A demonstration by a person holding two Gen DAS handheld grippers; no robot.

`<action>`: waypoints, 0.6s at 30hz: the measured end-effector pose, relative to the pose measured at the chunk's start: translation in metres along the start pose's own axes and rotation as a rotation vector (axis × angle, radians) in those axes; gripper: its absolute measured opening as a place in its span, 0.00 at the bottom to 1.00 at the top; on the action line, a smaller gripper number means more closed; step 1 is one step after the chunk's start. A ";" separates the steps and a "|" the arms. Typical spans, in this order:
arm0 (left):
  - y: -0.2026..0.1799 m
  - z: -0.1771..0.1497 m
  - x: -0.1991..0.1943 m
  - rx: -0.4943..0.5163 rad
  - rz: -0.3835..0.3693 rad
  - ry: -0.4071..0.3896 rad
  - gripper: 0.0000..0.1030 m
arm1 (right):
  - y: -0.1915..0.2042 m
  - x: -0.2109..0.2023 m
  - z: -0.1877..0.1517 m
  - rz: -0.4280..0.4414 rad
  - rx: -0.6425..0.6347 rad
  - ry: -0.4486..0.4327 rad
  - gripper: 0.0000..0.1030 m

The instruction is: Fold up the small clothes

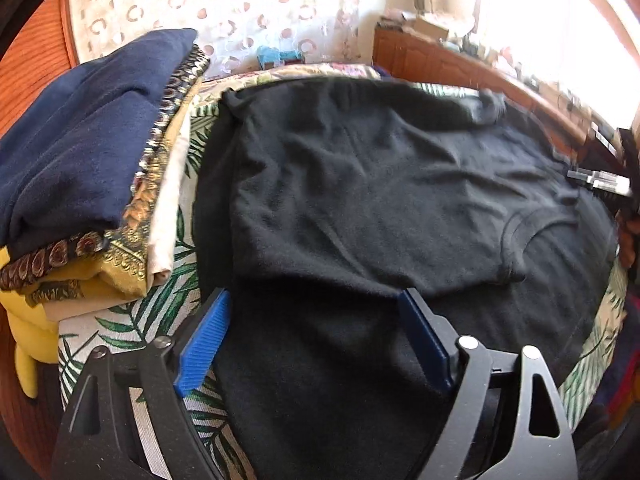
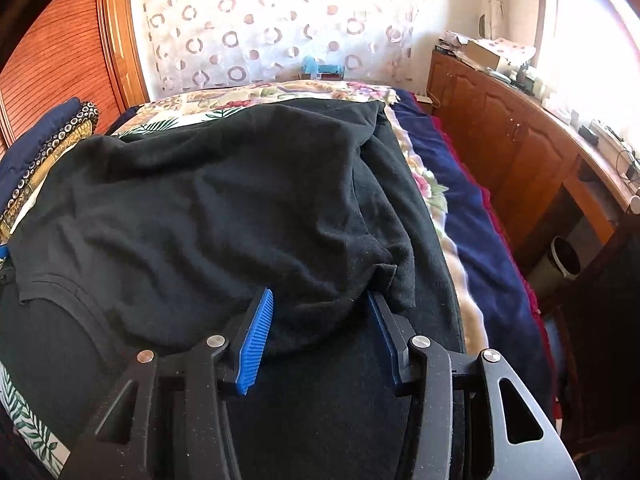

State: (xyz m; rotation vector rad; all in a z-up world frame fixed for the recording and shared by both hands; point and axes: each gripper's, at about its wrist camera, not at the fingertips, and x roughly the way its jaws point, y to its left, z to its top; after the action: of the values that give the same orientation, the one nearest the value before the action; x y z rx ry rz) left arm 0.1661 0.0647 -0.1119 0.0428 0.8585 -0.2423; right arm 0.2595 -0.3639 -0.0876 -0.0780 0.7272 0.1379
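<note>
Black t-shirt (image 1: pixel 360 184) is spread over the leafy bedspread (image 1: pixel 132 320), right of the folded clothes pile (image 1: pixel 80 160). Left gripper (image 1: pixel 316 300) gapes wide over its near edge. Right gripper (image 2: pixel 320 300) is half-closed around a bunched sleeve; can't tell if it's pinching. No readable labels.

A leaf-print cover (image 1: pixel 188 312) is spread over the bed. A stack of folded textiles (image 1: pixel 92 184), topped by a navy piece, is set at its left edge. A navy blanket (image 2: pixel 480 216) is laid along the right edge. A wooden cabinet (image 2: pixel 500 136) is positioned beyond it. A patterned curtain (image 2: pixel 256 28) is hung behind the far edge.
</note>
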 end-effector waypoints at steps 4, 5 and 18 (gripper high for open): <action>0.012 0.007 -0.017 -0.074 0.003 -0.086 0.65 | 0.000 0.001 -0.002 -0.002 -0.002 0.000 0.48; 0.014 0.009 -0.019 -0.081 0.016 -0.099 0.58 | 0.000 0.001 -0.002 -0.001 -0.002 0.000 0.48; 0.023 0.018 0.016 -0.108 0.039 -0.021 0.41 | 0.002 0.003 -0.002 -0.004 -0.003 0.000 0.48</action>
State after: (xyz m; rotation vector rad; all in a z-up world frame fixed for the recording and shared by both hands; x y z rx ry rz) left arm 0.1950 0.0812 -0.1131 -0.0441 0.8478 -0.1595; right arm 0.2596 -0.3622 -0.0911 -0.0821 0.7265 0.1354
